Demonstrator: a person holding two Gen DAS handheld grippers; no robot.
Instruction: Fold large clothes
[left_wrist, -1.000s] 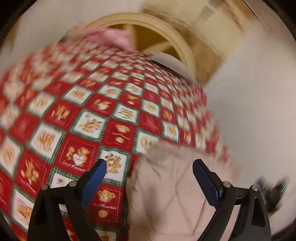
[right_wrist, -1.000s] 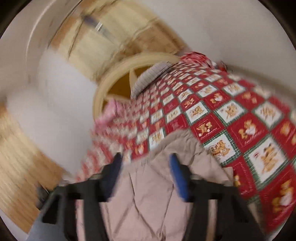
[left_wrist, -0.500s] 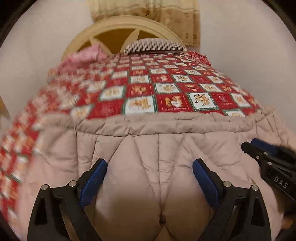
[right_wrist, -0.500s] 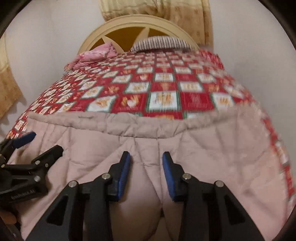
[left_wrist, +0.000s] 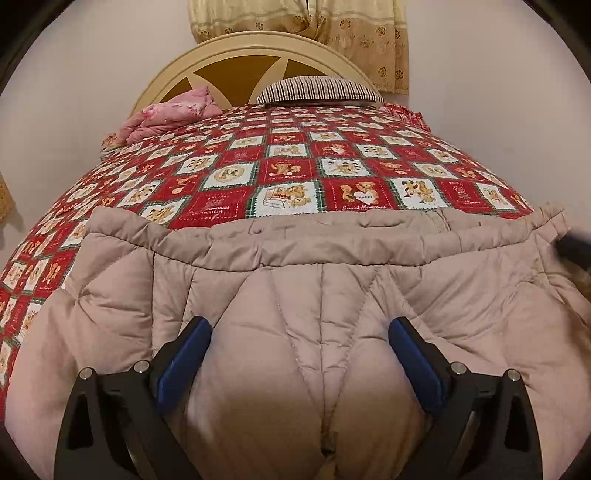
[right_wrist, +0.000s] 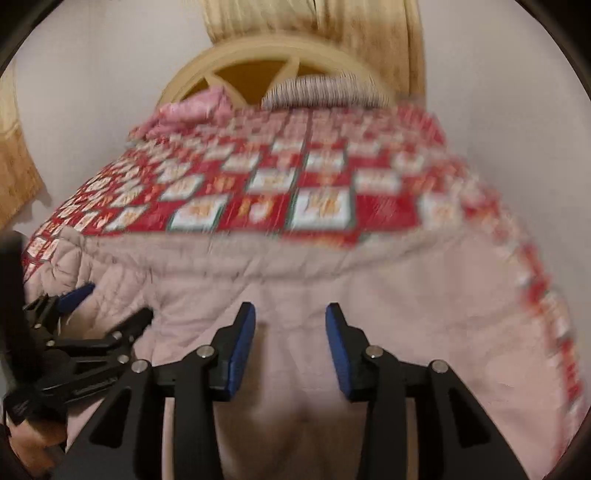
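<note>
Puffer jacket (left_wrist: 295, 314) lies spread flat on the bed (left_wrist: 288, 173), no fold visible yet; left tongs (left_wrist: 299, 339) gape wide, right tongs (right_wrist: 290, 332) stand narrowly apart, both over fabric, clamping nothing.

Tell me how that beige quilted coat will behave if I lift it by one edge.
The quilted coat looks puffy and soft, so it will probably droop and fold rather than stay flat. Its padded bulk suggests it is light for its size. The smooth shell may slip across the bedspread.
</note>
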